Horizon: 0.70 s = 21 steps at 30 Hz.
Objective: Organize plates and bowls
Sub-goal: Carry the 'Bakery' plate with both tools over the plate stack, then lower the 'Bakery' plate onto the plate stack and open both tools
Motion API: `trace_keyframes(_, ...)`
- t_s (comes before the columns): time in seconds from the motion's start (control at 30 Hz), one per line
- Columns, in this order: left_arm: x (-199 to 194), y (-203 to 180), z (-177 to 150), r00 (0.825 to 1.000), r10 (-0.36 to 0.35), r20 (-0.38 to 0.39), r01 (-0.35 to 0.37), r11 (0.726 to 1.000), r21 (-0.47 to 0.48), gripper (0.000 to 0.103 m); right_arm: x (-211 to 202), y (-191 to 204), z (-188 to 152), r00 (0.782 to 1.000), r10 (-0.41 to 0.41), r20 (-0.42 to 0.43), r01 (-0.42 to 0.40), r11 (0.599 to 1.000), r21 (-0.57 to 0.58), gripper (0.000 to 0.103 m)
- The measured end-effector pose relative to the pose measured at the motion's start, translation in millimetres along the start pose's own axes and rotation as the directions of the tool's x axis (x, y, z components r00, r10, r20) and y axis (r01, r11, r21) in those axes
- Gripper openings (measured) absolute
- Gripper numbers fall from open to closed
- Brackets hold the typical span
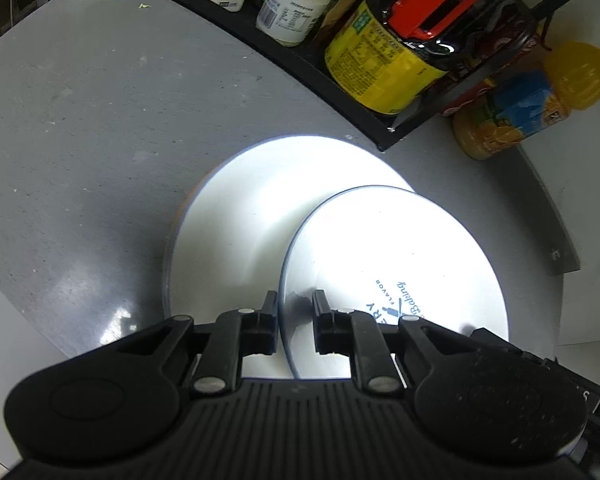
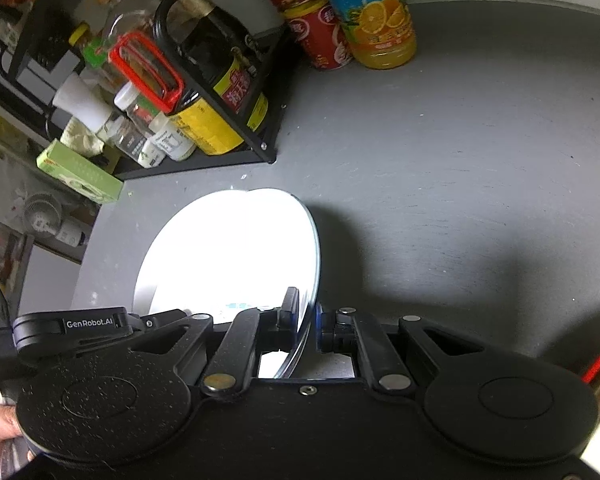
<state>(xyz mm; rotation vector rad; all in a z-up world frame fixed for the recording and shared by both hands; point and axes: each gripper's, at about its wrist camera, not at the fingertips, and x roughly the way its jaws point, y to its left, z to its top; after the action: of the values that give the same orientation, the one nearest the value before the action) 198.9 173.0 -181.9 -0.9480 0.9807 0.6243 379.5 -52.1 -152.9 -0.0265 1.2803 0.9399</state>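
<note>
Near the table's (image 1: 80,128) rack-side edge, both grippers (image 1: 296,300) (image 2: 308,308) pinched the printed plate's (image 1: 400,248) rim above a larger plate (image 1: 240,220).

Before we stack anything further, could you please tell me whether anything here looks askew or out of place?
Yes: the smaller white plate with blue lettering sits off-centre on the larger white plate, overhanging its right edge. Both the left gripper and the right gripper straddle its rim.

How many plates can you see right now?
2. A printed plate, its rim between the left gripper fingers, overlaps a larger plain plate lying on the grey table. More may hide underneath.
</note>
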Motion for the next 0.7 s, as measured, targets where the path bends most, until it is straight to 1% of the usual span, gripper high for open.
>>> trace_keyframes(0.1, 3.5, 5.7, 0.7, 1.000, 0.018, -0.006, -0.018, 1.000, -0.003, 0.015, 6.7, 3.9, -1.7, 1.000, -0.013, -0.013, 0.013, 1.000, -0.011, 0.008)
trace_keyframes(0.2, 5.5, 10.6, 1.1, 0.999, 0.035, -0.003, -0.035, 0.999, 0.002, 0.016, 12.6, 3.7, -2.8, 1.000, -0.006, -0.021, 0.006, 1.000, 0.001, 0.008)
trace_keyframes(0.3, 7.0, 14.3, 2.2, 0.999, 0.047, 0.001, -0.047, 0.999, 0.009, 0.015, 15.6, 6.5, -4.1, 0.999, -0.028, -0.019, 0.028, 0.999, -0.024, 0.007)
trace_keyframes(0.37, 6.7, 14.6, 2.8, 0.996, 0.092, 0.014, -0.092, 0.995, 0.028, 0.015, 16.7, 5.0, -3.2, 0.999, -0.026, -0.019, 0.026, 1.000, -0.014, 0.008)
trace_keyframes(0.4, 5.9, 16.3, 3.3, 0.995, 0.101, 0.026, -0.102, 0.994, 0.030, 0.014, 17.4, 3.9, -2.5, 0.999, -0.023, -0.022, 0.023, 1.000, -0.004, 0.008)
trace_keyframes(0.5, 2.8, 20.1, 7.6, 0.993, 0.108, 0.046, -0.110, 0.993, 0.038, 0.012, 20.5, 4.9, -1.8, 0.999, -0.026, -0.029, 0.026, 1.000, 0.000, 0.009)
trace_keyframes(0.6, 1.3, 24.4, 10.3, 0.993, 0.104, 0.050, -0.106, 0.994, 0.031, 0.011, 22.1, 7.5, -2.0, 0.999, -0.031, -0.034, 0.031, 1.000, 0.004, 0.012)
trace_keyframes(0.7, 0.1, 21.9, 10.5, 0.991, 0.120, 0.055, -0.122, 0.991, 0.045, 0.011, 20.6, 8.3, -2.0, 0.999, -0.033, -0.035, 0.034, 0.999, 0.013, 0.013)
